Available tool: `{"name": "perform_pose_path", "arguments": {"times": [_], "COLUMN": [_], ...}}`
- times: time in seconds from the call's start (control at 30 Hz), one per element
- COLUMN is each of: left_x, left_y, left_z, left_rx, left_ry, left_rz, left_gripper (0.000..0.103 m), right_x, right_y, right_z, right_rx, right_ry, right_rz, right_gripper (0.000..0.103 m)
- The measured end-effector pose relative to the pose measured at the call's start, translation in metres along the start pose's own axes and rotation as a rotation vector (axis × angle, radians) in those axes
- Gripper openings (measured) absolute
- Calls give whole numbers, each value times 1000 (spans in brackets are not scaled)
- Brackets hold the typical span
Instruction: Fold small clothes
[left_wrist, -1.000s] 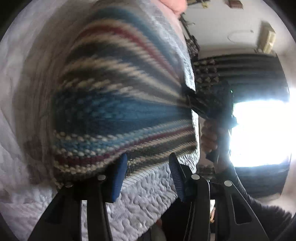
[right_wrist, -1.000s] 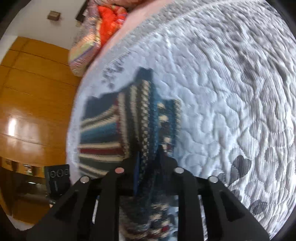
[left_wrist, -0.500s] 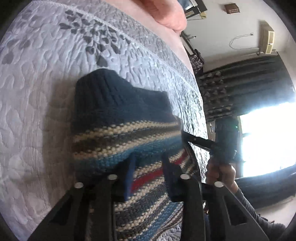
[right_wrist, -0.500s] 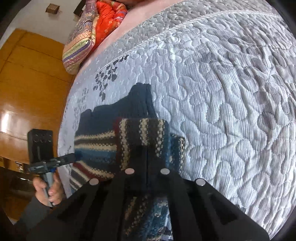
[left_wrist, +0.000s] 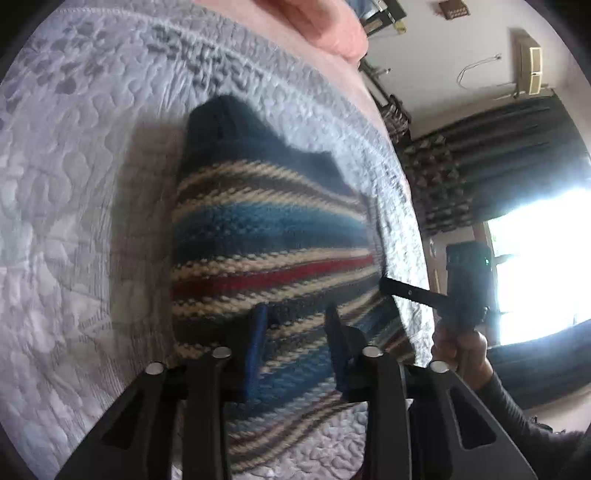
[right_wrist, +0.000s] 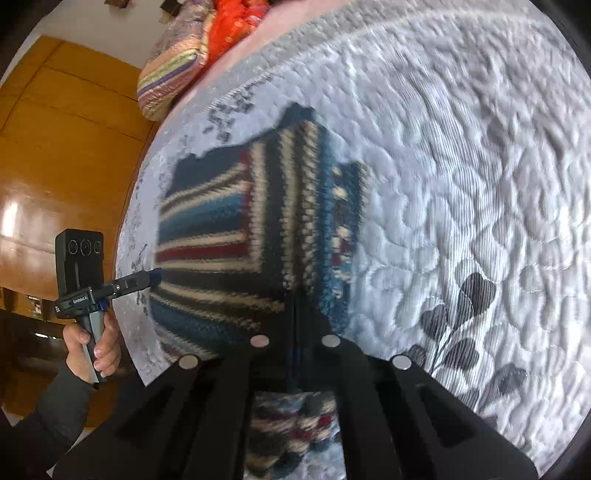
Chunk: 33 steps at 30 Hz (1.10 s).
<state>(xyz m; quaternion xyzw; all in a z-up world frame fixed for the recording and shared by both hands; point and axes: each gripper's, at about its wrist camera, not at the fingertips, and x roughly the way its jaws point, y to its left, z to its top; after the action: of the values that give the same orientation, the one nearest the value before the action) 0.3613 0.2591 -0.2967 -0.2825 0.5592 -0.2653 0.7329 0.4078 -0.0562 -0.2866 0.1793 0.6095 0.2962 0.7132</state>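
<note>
A striped knit sweater (left_wrist: 266, 236) in navy, blue, cream and red lies on the quilted grey bedspread (left_wrist: 74, 184). My left gripper (left_wrist: 295, 328) is open, its blue pads apart over the sweater's lower stripes. In the right wrist view the sweater (right_wrist: 221, 221) has one side folded over its body, the stripes running crosswise there. My right gripper (right_wrist: 295, 314) is shut on that folded part, and knit fabric bunches below its fingers. The left gripper (right_wrist: 147, 277) touches the sweater's left edge. The right gripper (left_wrist: 391, 286) shows at the sweater's right edge.
The bedspread (right_wrist: 461, 184) stretches bare to the right. A striped pillow (right_wrist: 177, 66) and an orange cushion (right_wrist: 229, 22) lie at the bed's far end. A wooden wardrobe (right_wrist: 55, 147) stands on the left. Dark curtains (left_wrist: 498, 155) and a bright window (left_wrist: 535, 258) are past the bed's edge.
My left gripper's fingers have come closer together and it now hovers over the sweater's lower stripes. The right gripper has stayed shut and carried the folded side across the body.
</note>
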Motion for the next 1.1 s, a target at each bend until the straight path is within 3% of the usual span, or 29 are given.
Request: {"name": "perform_pose_path", "arguments": {"times": [0.1, 0.13, 0.2, 0.23, 0.3, 0.4, 0.5, 0.57, 0.67, 0.8, 0.87, 0.9, 0.93, 0.97, 1.03, 1.1], "left_x": [-20, -23, -9, -3, -1, -18, -42, -41, -11, -16, -35, -46, -54, -62, -78, -93], "left_y": [-19, -21, -10, -4, 2, -9, -21, -14, 11, 14, 2, -3, -5, -7, -17, -36], "left_z": [-18, -23, -29, -30, -30, -36, -62, -76, -85, -92, -99, -106, -111, -118, -137, -163], "left_rx": [46, 54, 31, 17, -7, -1, 36, 22, -38, -79, -67, -60, -59, -57, -35, 33], "left_ry": [-10, -5, 29, 39, 33, 2, -22, -14, 40, 6, -20, -34, -45, -57, -62, -91], "left_rz": [-77, -62, 49, 56, 48, 36, -25, -1, 97, 71, 51, 70, 95, 135, 271, 411], "left_gripper": [42, 42, 41, 40, 35, 43, 44, 44, 45, 49, 56, 65, 76, 80, 85, 86], "right_x": [-17, -19, -10, 1, 12, -5, -25, -20, 9, -2, -22, -33, -41, -50, -59, -68], "right_y": [25, 29, 27, 21, 12, 30, 50, 50, 33, 41, 52, 58, 62, 67, 80, 99], "right_z": [-14, -20, -30, -33, -38, -41, -57, -67, -72, -75, -82, -88, -95, -105, -127, -157], "right_rx": [-53, -68, -77, -70, -60, -72, -109, -113, -87, -54, -49, -40, -33, -25, -18, -27], "right_ry": [-18, -15, 12, 39, 50, 7, -31, -20, 36, 5, -34, -54, -69, -90, -128, -186], "right_rz": [24, 25, -34, -74, -106, -103, -77, -84, -168, -144, -152, -160, -167, -189, -272, -406], "right_gripper": [6, 6, 6, 0, 0, 4, 8, 8, 0, 2, 9, 12, 26, 54, 89, 92]}}
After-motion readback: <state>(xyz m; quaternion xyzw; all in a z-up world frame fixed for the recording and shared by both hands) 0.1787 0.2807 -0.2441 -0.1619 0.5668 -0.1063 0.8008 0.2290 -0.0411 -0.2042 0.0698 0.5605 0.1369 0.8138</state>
